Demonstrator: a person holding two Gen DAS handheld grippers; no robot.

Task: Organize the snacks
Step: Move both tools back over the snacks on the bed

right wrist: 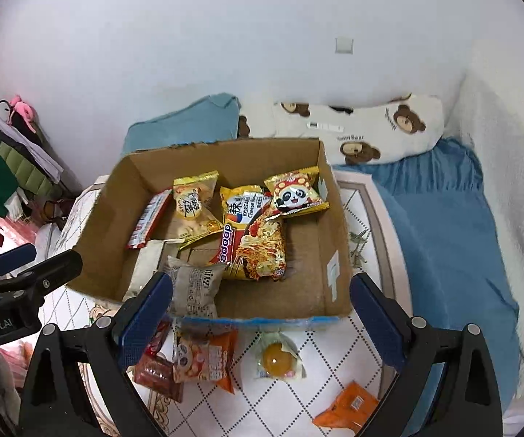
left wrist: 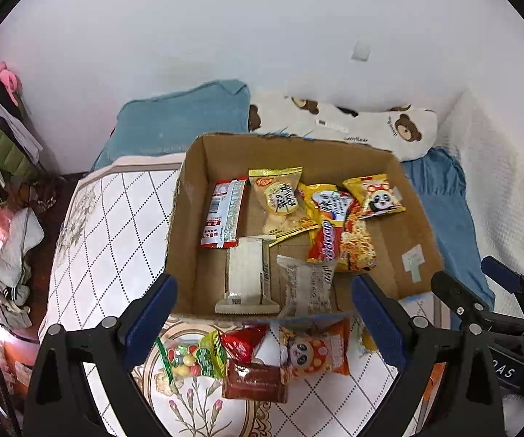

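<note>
Cardboard box (right wrist: 329,218) right half bare

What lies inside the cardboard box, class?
Inside the cardboard box: a red-white packet, yellow pouch, noodle bag, panda packet and two pale wrappers. Whatever lies beneath them is covered.

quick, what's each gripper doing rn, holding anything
Left gripper: jaws open, holding nothing, in front of the cardboard box.
Right gripper: jaws open, holding nothing.
</note>
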